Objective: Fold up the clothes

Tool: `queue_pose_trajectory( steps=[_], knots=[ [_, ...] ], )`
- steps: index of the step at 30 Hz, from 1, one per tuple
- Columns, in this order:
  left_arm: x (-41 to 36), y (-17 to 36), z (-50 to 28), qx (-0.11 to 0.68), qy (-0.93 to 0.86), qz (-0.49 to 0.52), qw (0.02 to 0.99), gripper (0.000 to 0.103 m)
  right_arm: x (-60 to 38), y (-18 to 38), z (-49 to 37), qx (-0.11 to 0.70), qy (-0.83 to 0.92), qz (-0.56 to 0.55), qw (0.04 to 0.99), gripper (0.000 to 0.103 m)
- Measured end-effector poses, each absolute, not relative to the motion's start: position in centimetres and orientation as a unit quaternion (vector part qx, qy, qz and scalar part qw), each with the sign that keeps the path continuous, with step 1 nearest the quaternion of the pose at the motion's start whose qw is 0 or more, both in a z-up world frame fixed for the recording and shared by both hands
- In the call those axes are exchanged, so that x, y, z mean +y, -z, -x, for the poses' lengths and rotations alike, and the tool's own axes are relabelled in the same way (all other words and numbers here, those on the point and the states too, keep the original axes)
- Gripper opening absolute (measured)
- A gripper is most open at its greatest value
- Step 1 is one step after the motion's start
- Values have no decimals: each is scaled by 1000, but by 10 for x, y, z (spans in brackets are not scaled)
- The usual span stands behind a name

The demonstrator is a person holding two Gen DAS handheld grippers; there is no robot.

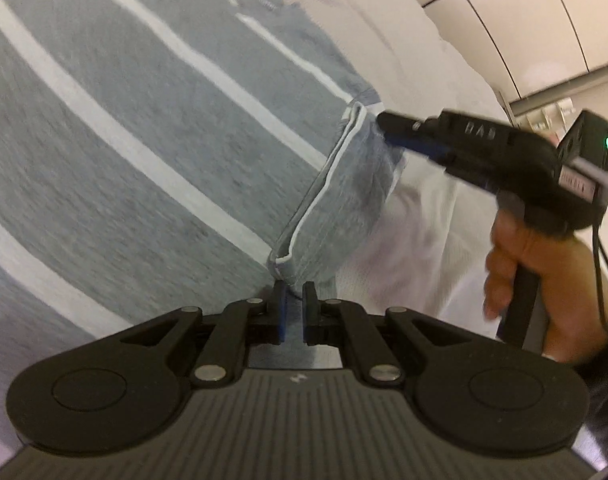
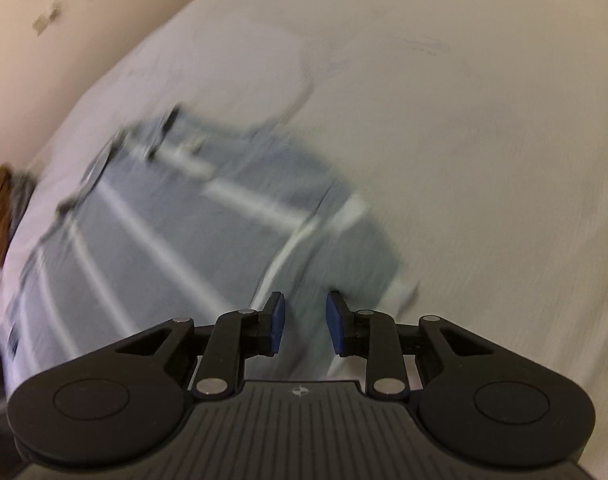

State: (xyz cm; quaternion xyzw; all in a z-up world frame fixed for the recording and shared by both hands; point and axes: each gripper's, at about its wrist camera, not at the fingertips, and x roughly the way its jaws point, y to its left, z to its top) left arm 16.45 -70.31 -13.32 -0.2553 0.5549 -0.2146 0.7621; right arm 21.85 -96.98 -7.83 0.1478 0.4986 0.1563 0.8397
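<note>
My left gripper [image 1: 293,300] pinches the sleeve [image 1: 336,208] corner of the striped shirt [image 1: 124,120] spread on the white sheet [image 1: 424,220]. Right gripper [image 2: 304,322] hovers at the sleeve, jaws narrowly parted, empty. Body lies flat; folding remains.

Garment [image 1: 152,128]: grey-blue heathered knit with thin white stripes running diagonally from upper left of the frame; folded sleeve [image 1: 336,196] same grey-blue, white piping on its edge. Sheet [image 1: 416,80] under it: plain white, faint pinkish cast at lower centre-right. Left gripper [image 1: 293,308]: black linkage, blue pads, dark grey ribbed body, silver pivot pins. Right gripper [image 2: 305,322]: same black/blue/grey scheme; in the left wrist view a green LED at its right end. Hand [image 1: 544,276] on its black handle, black cable beside it. Wall [image 1: 544,12] upper right: beige panels with dark seams. Right wrist view blurred: stripes smear, brown patch at left edge.
</note>
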Motion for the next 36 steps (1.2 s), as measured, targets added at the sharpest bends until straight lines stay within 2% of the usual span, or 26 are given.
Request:
queue_pose_trajectory(
  steps=[4, 9, 13, 17, 22, 28, 36],
  knots=[
    [-681, 115, -153, 546, 220, 207, 781, 11, -966, 72, -214, 480, -145, -142, 854, 29],
    [-641, 85, -120, 532, 229, 59, 813, 27, -958, 63, -192, 472, -139, -141, 859, 36],
    [-589, 68, -76, 518, 235, -70, 820, 28, -924, 61, -131, 502, -146, -143, 840, 36],
    [-524, 56, -29, 511, 240, -190, 803, 33, -881, 55, -63, 527, -153, -133, 825, 36],
    [-436, 56, 24, 491, 255, -300, 777, 36, -814, 50, 3, 568, -137, -62, 809, 41],
    [-375, 70, 70, 394, 334, -447, 730, 40, -748, 46, 68, 577, -130, -27, 806, 41],
    [-354, 117, 103, 252, 418, -598, 636, 43, -666, 40, 125, 562, -134, 60, 814, 42]
  ],
)
